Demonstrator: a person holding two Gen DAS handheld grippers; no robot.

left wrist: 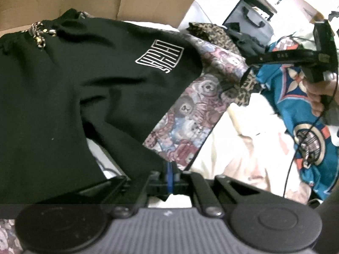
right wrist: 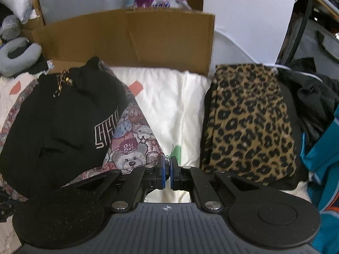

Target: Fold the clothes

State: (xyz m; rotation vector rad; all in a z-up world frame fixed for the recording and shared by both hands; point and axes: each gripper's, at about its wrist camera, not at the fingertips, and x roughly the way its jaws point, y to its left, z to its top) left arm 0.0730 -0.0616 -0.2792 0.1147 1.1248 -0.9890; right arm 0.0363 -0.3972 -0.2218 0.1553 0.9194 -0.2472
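A white quilt covers the bed. On it, at nine o'clock, lies the black hoodie over a teddy-bear blanket; the folded leopard-print garment sits at three o'clock. The left gripper is clamped on the hoodie's black hem. The right gripper is closed, holding nothing.

Rumpled black sweatshirt on teddy-print fabric; folded leopard-print garment well apart.
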